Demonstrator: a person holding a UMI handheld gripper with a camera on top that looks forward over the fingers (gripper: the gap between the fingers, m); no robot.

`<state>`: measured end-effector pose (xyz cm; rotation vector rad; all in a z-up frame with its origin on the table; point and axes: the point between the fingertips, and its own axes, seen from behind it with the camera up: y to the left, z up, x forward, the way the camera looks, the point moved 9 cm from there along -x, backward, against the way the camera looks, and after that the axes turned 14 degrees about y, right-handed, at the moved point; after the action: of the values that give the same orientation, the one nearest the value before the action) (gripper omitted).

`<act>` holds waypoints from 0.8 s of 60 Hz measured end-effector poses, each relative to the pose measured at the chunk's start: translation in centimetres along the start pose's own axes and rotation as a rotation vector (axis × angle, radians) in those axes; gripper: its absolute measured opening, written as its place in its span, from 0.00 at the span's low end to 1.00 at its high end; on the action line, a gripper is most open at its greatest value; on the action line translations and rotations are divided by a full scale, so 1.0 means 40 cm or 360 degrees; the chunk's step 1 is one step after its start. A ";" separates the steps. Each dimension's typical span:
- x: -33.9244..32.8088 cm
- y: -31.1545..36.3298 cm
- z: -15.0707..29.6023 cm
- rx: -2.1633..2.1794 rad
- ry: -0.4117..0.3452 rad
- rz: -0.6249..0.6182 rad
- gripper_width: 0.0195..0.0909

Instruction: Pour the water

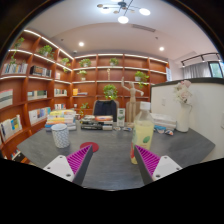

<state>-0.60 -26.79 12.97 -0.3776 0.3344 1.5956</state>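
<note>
The gripper (113, 160) is spread wide, its two fingers well apart and holding nothing; the left pink pad (80, 158) and the right pink pad (148, 160) both hang over bare table, touching no object; a small dark spot sits on the table (110, 172) between them, too small to tell what it is. The table is grey and smooth, running from under the fingers to a far edge crowded with things.

Just ahead of the right finger stands a pale green cup (143, 133), upright; whether there is water in it cannot be told. Ahead of the left finger, and further off to the left, stands a white ribbed cup (61, 135), also upright, its contents hidden.

Beyond the cups, along the table's far edge, lie stacked books (97, 123) and a few small boxes; a wooden figure (131, 100) stands behind the green cup, and a white vase with flowers (183, 108) stands to the right. Further back, shelves (30, 85) with books and potted plants line the left wall and the back wall; ceiling lights (123, 18) shine overhead.
</note>
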 end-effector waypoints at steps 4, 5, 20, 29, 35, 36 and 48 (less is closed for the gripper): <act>0.030 -0.064 -0.019 0.0040 -0.0021 -0.0079 0.92; 0.037 -0.078 -0.021 0.0050 -0.0031 -0.0096 0.93; 0.176 -0.225 0.023 0.0167 -0.0073 -0.0220 0.93; 0.249 -0.254 0.052 0.0100 -0.0074 -0.0197 0.89; 0.273 -0.255 0.068 0.0068 -0.0111 -0.0192 0.72; 0.276 -0.252 0.070 0.0065 -0.0116 -0.0190 0.69; 0.306 -0.233 0.075 0.0038 -0.0120 -0.0197 0.39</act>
<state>8.01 -13.94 10.47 -0.3130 0.2673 1.4792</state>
